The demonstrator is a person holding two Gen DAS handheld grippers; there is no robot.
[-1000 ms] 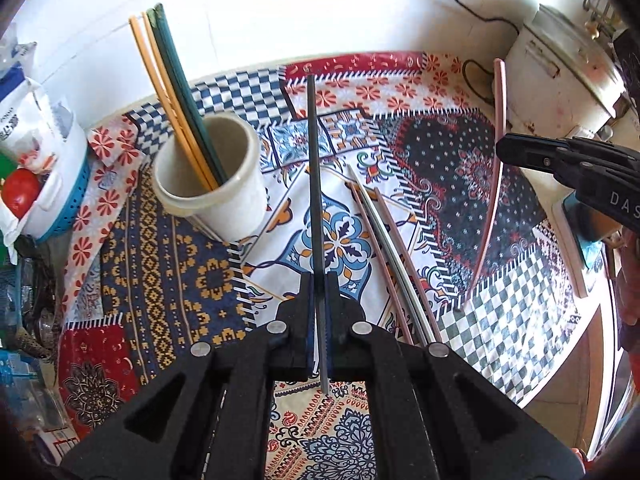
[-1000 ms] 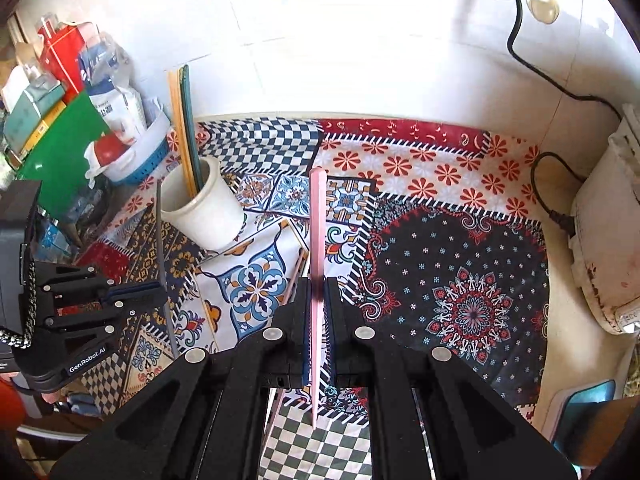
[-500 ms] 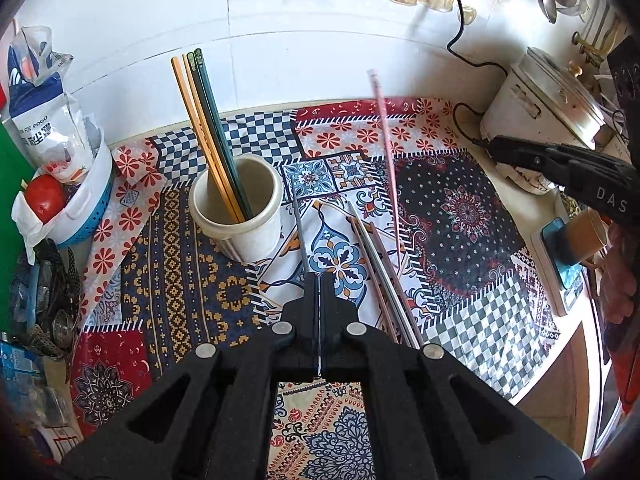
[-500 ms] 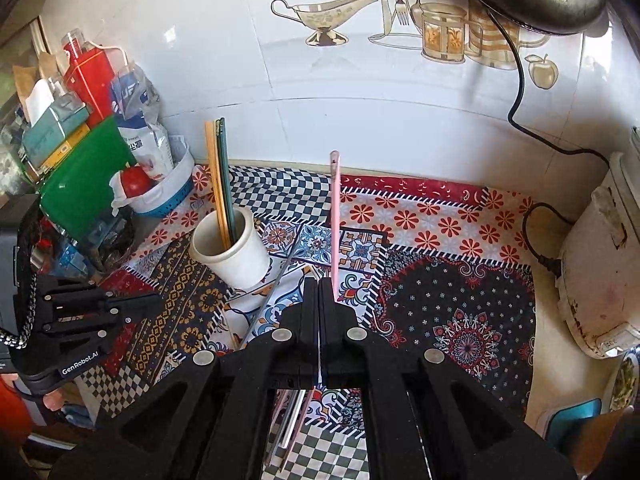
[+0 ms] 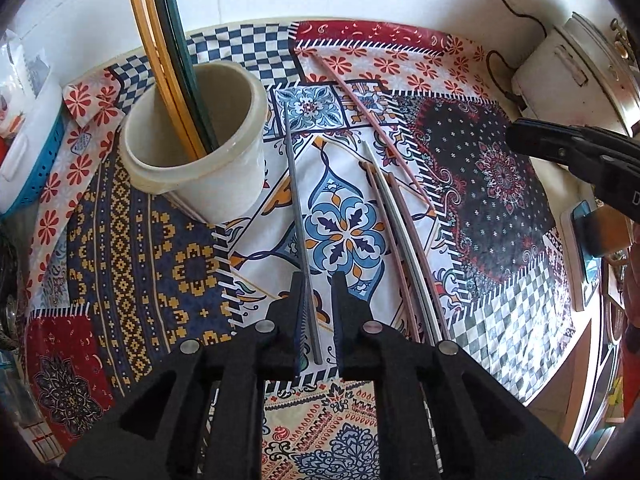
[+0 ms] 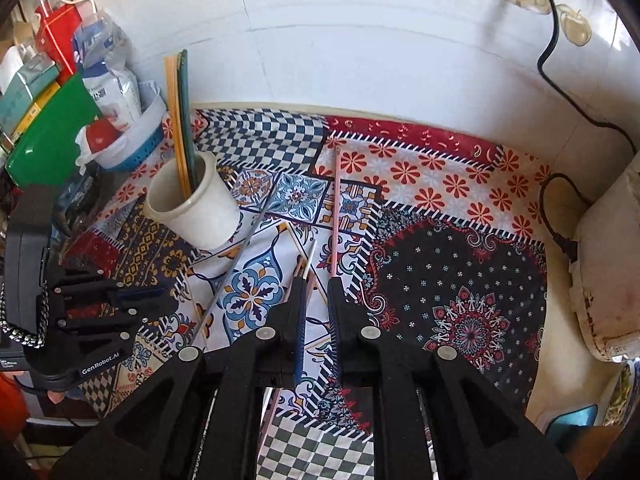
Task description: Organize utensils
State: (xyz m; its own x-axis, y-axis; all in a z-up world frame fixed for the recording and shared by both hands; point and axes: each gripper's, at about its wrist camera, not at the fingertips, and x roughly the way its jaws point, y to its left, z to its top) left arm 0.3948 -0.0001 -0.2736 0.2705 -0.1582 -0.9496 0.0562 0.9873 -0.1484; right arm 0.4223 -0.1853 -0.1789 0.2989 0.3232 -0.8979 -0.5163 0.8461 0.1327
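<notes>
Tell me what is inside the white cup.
The white cup holds orange chopsticks and dark green chopsticks, leaning against its far-left rim and sticking well out. Their lower tips and part of the cup's bottom are hidden behind its wall.

We see a counter spread with a patchwork cloth of checks, red flowers and dark medallions, set against a white tiled wall that bears painted fruit and jar motifs at its top. A black cable runs down the wall toward a worn white appliance at the right edge. At the left stand a blue basket, packets and a green board. Bright daylight falls on the tiles.
</notes>
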